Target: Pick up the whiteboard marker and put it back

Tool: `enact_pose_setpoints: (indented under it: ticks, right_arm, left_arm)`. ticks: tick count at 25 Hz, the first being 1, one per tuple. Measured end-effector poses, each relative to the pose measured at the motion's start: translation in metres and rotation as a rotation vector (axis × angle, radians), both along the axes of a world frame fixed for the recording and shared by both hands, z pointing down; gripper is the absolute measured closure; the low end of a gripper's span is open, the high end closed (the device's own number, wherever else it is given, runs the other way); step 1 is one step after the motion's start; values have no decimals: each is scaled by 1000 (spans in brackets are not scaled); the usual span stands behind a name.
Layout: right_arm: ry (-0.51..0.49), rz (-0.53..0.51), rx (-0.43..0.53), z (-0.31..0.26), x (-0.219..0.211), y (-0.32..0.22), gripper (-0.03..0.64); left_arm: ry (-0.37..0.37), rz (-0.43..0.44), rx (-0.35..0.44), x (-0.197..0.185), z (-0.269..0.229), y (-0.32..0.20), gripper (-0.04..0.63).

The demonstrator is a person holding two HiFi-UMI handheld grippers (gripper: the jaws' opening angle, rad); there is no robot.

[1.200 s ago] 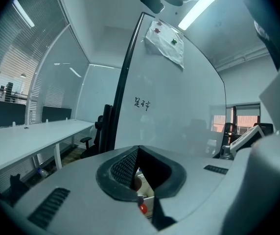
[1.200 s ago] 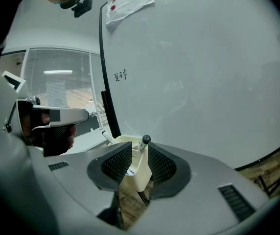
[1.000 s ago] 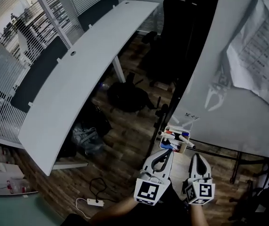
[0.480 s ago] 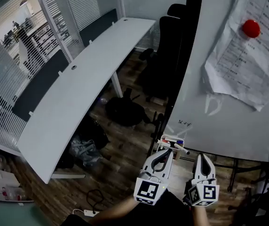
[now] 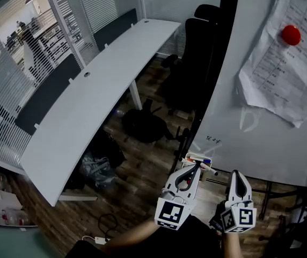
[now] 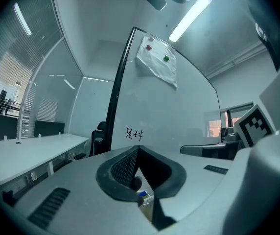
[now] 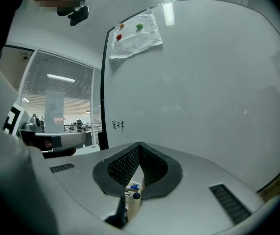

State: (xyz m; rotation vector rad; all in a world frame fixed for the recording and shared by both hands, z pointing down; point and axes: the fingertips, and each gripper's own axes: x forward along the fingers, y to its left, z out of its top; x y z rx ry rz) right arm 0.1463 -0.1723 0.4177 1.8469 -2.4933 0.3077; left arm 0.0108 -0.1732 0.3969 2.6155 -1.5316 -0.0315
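Fingers on the left gripper [image 5: 193, 169] are pressed together, empty. Whiteboard markers [image 5: 206, 168] sit in a holder [image 5: 195, 159] at the whiteboard's [image 5: 261, 138] bottom edge. Right gripper [image 5: 235, 174] is clamped closed on nothing too, so I'd spread it first, then line up across one barrel.

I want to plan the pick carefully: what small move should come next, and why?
Probably open the right tongs first. They are shut with nothing between them, as are the left tongs, and no marker is held; the markers lie in the box at the foot of the whiteboard, ahead of and below both tips.
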Motion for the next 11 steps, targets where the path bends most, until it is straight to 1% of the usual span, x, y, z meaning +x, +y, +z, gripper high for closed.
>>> enact_pose_setpoints:
  ticks: [3,7,11]
  right_arm:
    - [-12,-17,3,-2,-2,-2,604]
    - [-61,-47,20,-8,-9,-6,604]
    - [-72,-58,29,-9,-10,-10,604]
  left_arm:
    - [-1,3,-2,1,0,-1,589]
    - [6,-3,-3,1,0,-3,589]
    - [-6,-1,-8,1,1,-6,589]
